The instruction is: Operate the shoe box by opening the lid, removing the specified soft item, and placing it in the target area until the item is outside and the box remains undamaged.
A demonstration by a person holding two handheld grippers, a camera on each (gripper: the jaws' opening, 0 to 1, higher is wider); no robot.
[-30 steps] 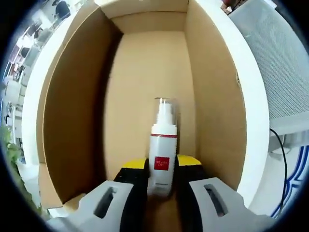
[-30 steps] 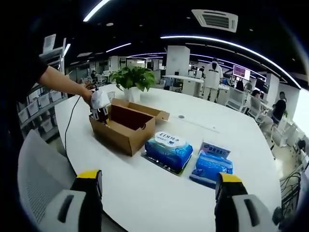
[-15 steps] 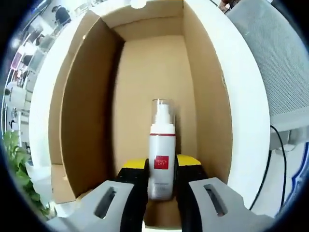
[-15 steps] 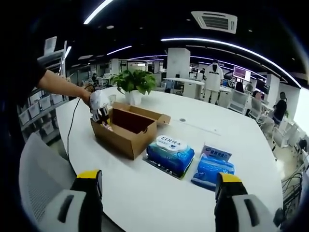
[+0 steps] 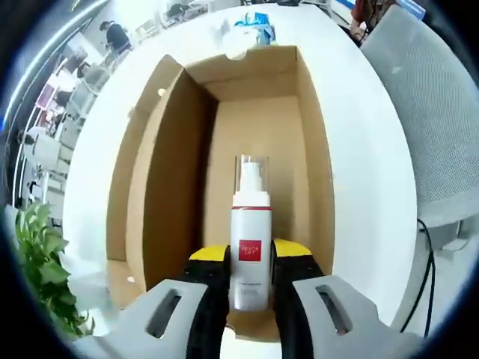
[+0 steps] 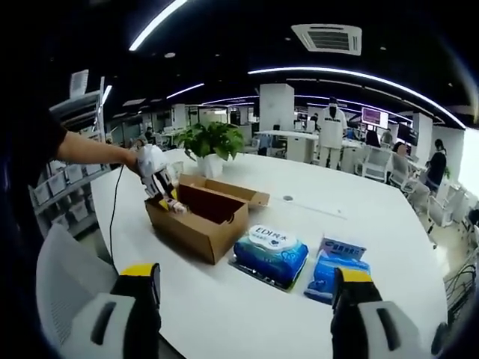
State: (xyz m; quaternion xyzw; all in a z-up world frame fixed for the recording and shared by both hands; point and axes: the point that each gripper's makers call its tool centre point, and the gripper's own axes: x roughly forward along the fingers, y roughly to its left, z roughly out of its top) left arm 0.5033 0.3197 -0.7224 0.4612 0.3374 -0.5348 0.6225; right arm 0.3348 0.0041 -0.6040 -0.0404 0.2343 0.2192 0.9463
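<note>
1. Left gripper (image 5: 251, 262) clamped on a white pump bottle (image 5: 251, 247) – yellow-padded jaws pressed to both sides of its lower body, red label facing the camera, clear cap pointing away.
2. Bottle held above the open cardboard box (image 5: 258, 134), seen straight down into its bare brown floor; box walls ring the bottle on all sides in the left gripper view.
3. Box resting on a white table (image 5: 367, 172); a green plant (image 5: 41, 262) at the lower left edge, a grey mesh chair (image 5: 438, 112) to the right, a black cable (image 5: 430, 262) trailing near the chair.
4. Beyond the far end of the box, a blue pack (image 5: 254, 16) lying on the table.
5. Right gripper (image 6: 247, 299) held wide open over the near table edge, jaws well apart, nothing between them.
6. In the right gripper view, the box (image 6: 198, 217) sitting mid-table with lid folded back, the left gripper (image 6: 168, 196) at its left end in a person's hand (image 6: 146, 161), bottle too small to make out clearly.
7. Just right of the box – a blue wipes pack (image 6: 271, 250), then a second blue pack (image 6: 333, 269) beside it, apart from each other.
8. Potted plant (image 6: 209, 142) behind the box; several people standing at desks far back in the office.
</note>
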